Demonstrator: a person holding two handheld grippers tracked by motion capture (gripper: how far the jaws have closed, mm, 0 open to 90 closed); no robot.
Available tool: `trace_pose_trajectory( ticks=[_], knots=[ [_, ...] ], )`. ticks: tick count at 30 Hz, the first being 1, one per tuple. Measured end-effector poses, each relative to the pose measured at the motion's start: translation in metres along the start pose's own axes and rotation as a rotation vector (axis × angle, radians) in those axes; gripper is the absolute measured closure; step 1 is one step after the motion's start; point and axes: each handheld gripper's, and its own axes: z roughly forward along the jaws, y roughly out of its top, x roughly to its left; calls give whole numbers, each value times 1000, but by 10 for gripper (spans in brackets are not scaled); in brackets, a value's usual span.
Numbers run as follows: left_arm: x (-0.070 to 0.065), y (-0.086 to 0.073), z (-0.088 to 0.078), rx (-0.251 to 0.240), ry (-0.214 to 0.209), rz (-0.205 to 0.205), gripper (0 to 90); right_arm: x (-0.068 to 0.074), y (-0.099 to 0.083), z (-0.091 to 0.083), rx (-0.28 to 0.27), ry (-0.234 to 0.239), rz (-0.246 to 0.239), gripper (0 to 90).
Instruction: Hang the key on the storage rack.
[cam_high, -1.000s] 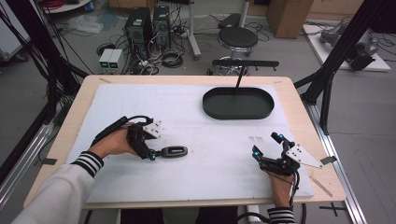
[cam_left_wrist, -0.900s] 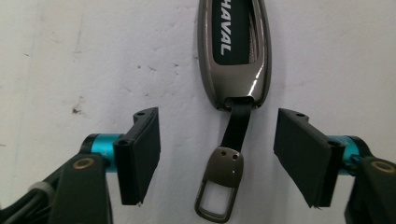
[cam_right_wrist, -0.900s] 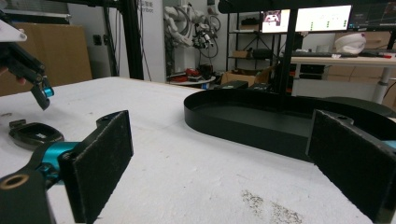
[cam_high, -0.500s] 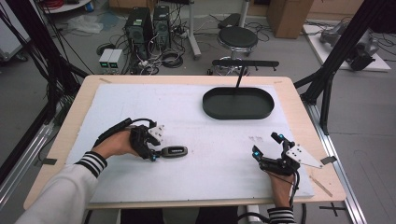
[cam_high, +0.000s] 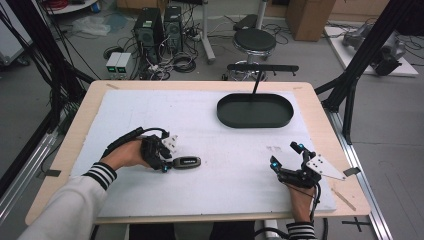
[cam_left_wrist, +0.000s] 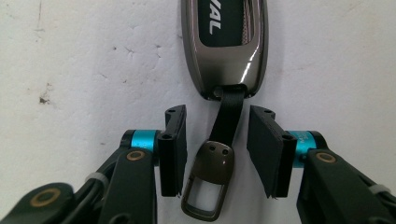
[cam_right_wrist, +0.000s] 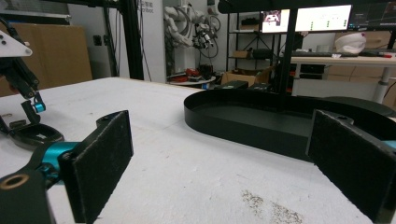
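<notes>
Both left gripper (cam_left_wrist: 217, 154) jaws flank the key fob (cam_left_wrist: 225, 46) strap, seemingly untouched.

The left tool (cam_high: 167, 161) has edged closer to the key fob (cam_high: 186, 162).

My table (cam_high: 310, 100) has a wooden top, mostly covered by a white mat (cam_high: 150, 110). On the mat sit a black oval tray (cam_high: 255, 111) toward the far right and a key fob (cam_high: 186, 162) near my left.
</notes>
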Motion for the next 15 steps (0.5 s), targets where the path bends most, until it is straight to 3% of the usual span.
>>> trace_pose_trajectory(
  ticks=[15],
  knots=[
    [-1, 4, 1, 21, -10, 24, 721, 0, 0, 0, 4, -1, 6, 63]
  ],
)
